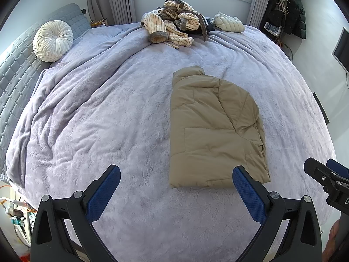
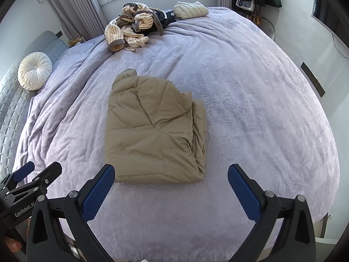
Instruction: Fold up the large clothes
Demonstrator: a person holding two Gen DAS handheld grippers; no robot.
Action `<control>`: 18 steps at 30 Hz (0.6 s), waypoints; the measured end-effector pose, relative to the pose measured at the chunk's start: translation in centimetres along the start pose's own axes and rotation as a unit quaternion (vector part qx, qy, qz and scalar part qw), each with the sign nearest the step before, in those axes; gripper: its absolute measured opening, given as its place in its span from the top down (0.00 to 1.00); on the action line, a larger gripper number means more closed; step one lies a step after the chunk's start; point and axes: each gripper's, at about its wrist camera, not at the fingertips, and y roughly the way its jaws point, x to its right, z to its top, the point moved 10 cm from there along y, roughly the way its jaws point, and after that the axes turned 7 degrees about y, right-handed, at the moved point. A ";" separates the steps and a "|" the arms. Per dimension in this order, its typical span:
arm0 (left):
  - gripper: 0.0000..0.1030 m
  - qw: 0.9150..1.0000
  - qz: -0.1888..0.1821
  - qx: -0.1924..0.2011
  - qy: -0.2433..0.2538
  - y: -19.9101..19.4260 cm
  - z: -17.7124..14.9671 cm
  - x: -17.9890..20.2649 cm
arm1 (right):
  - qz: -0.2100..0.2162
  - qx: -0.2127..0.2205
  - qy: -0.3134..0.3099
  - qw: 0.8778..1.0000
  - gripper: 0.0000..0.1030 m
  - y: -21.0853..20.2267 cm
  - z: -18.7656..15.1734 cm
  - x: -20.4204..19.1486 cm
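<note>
Tan jacket [image 2: 154, 131] lies folded mid-bed [image 2: 250, 87]; striped heap [image 2: 128, 30] at 12 o'clock awaits (both grippers [image 1: 176, 187] [image 2: 171, 187] wide open, empty).

I see my right gripper [image 2: 171, 180] spread wide above the bed [image 2: 250, 91], gripping nothing; the folded tan jacket [image 2: 152, 131] lies just ahead; the left gripper [image 2: 37, 172] hangs beside it; striped clothes [image 2: 130, 28] sit far back.

I count: one tan jacket [image 1: 214, 128] folded, one cream jacket [image 1: 229, 23] folded, one striped robe [image 1: 172, 25] heaped, one round pillow [image 1: 53, 40], two grippers: left [image 1: 176, 193], right [image 2: 171, 193].
</note>
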 end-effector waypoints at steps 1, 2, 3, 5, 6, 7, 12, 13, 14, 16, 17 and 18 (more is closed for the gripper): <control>0.00 1.000 0.000 0.000 -0.001 0.0 0.0 0.0 | 0.000 0.000 0.000 1.000 0.00 0.0 0.0 0.0; 0.00 1.000 0.000 0.000 -0.001 0.0 0.0 0.0 | 0.000 -0.001 0.000 1.000 0.00 0.0 0.0 0.0; 0.00 1.000 0.000 0.000 -0.001 0.0 0.0 0.0 | 0.000 -0.001 0.000 1.000 0.00 0.0 0.0 0.0; 0.00 1.000 0.000 0.000 -0.001 0.0 0.0 0.0 | 0.001 -0.001 0.000 1.000 0.00 0.0 0.0 0.0; 0.00 1.000 0.000 0.000 -0.001 0.0 0.0 0.0 | 0.001 -0.001 -0.001 1.000 0.00 0.0 0.0 0.0; 0.00 1.000 0.001 0.000 -0.001 0.0 0.0 0.0 | 0.001 -0.001 -0.001 1.000 0.00 0.0 0.0 0.0; 0.00 1.000 -0.003 -0.001 -0.001 0.2 0.1 0.0 | 0.001 -0.001 0.000 1.000 0.00 0.0 -0.3 -0.2; 0.00 1.000 -0.003 -0.002 0.000 0.2 0.0 0.0 | 0.000 -0.001 0.000 1.000 0.00 0.0 -0.2 -0.1; 0.00 1.000 -0.003 -0.002 0.001 0.2 0.0 0.0 | 0.001 -0.001 0.000 1.000 0.00 -0.1 -0.2 -0.1; 0.00 1.000 -0.004 -0.001 0.002 0.2 0.1 0.0 | 0.001 0.000 0.000 1.000 0.00 0.0 -0.3 -0.2; 0.00 1.000 -0.004 -0.001 0.002 0.2 0.1 0.0 | 0.001 -0.001 0.000 1.000 0.00 0.0 -0.2 -0.1; 0.00 1.000 -0.004 -0.001 0.002 0.2 0.0 0.0 | 0.001 -0.001 0.000 1.000 0.00 0.0 -0.2 -0.1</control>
